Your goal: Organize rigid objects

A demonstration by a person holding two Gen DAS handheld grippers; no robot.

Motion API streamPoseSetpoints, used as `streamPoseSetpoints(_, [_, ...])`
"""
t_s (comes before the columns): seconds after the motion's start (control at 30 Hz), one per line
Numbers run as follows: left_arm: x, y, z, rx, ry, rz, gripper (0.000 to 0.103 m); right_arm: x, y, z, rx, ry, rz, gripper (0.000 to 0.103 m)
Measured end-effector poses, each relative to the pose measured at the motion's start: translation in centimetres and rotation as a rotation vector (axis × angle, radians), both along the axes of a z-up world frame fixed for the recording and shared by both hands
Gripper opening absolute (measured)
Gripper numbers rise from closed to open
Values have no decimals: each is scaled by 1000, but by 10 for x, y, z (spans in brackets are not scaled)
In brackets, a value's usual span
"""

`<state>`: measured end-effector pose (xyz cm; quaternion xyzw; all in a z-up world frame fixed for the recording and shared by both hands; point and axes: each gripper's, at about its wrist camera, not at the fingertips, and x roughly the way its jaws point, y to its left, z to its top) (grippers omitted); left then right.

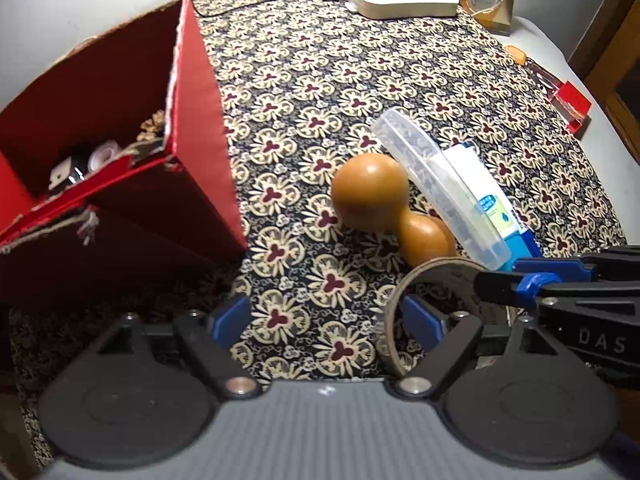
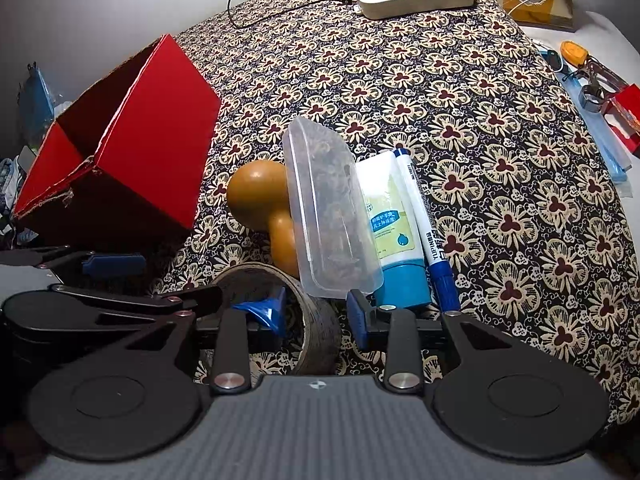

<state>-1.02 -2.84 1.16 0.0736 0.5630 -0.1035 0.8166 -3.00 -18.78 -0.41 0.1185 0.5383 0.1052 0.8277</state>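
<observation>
1. Straddling of the tape ring (image 2: 320,336) by the right gripper (image 2: 316,314) is noted: one blue pad sits inside the hoop, the other outside its wall. The fingers are apart and no firm pinch on the wall can be seen. The ring rests on the patterned cloth (image 1: 320,80).
2. A wall grip is judged to be chosen because the hoop lies flat and is too wide to be spanned whole.
3. The left gripper (image 1: 324,320) is held above the cloth just beside the ring, fingers spread wide, with nothing between them. It is probably kept clear so that the right side has room.
4. The remaining items are lined up close together: the gourd (image 1: 372,196), the clear plastic case (image 1: 440,192) leaning on it, the cream tube (image 2: 392,232) and the blue marker (image 2: 424,224).
5. The red box (image 1: 200,120) stands open at the left, already holding small items, and is taken as the destination.
6. Risk noted: the case overhangs the ring's far edge, so a lift may disturb it.
</observation>
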Motion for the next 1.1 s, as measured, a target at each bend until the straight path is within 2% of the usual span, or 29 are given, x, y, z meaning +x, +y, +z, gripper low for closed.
streamPoseSetpoints(0.63, [7,-1,-10,8,66,-14,83,3,-3,-13,56,89,22,14])
streamPoseSetpoints(0.7, [7,-1,-13,3,88,-15,74,4,-2,-19,70,113,24,13])
streamPoseSetpoints(0.83, [5,-1,-19,-17,125,-17,66,5,-3,-27,77,137,8,9])
streamPoseSetpoints(0.9, [4,-2,-20,-40,133,-26,52,6,-4,-30,89,149,-2,8])
streamPoseSetpoints(0.93, [4,-3,-20,-45,134,-32,50,7,-5,-32,91,152,-5,7])
streamPoseSetpoints(1.0, [3,-5,-18,-73,137,-44,32,7,-5,-32,100,153,-7,6])
streamPoseSetpoints(1.1, [1,-9,-17,-98,144,-67,18,5,-5,-30,108,147,-5,5])
